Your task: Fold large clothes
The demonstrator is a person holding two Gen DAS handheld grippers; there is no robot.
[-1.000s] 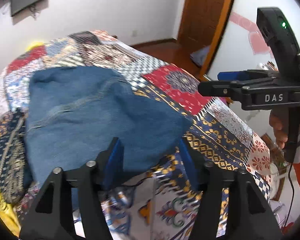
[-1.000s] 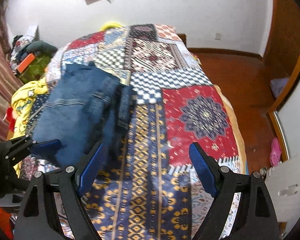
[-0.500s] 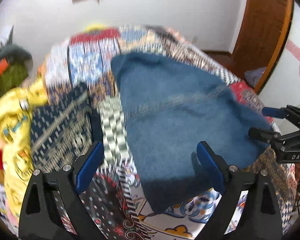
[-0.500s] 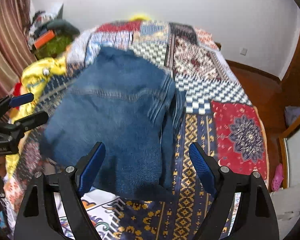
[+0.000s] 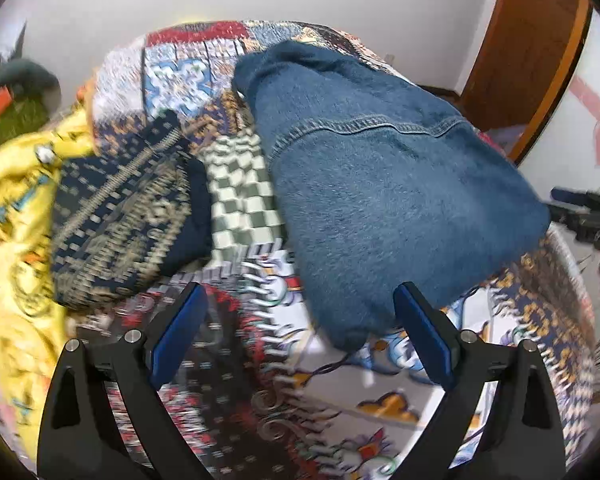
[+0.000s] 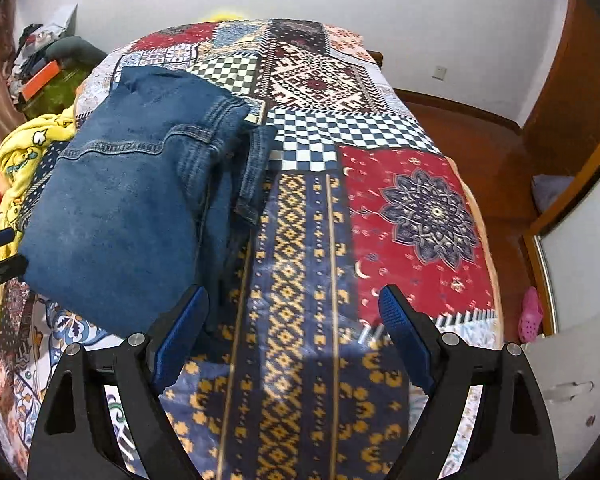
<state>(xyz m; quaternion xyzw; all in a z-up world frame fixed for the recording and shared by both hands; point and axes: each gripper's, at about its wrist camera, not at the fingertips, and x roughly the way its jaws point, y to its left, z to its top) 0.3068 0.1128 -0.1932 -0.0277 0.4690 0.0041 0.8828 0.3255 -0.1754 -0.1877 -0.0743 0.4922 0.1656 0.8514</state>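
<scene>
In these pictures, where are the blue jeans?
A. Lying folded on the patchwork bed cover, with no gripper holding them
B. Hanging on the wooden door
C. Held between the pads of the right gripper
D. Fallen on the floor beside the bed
A: the jeans lie folded on the patchwork bed cover, and both the right gripper and the left gripper stand open with nothing between their pads.

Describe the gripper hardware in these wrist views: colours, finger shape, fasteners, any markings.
Both match. The left gripper and right gripper have matte black, angular fingers with triangular cut-outs, silver round screw heads near the knuckles, and flat blue pads with a fine ribbed texture. The right gripper seen side-on from the left camera is black with a blue tip and blurred white lettering, unreadable here. No sleeve visible.
</scene>
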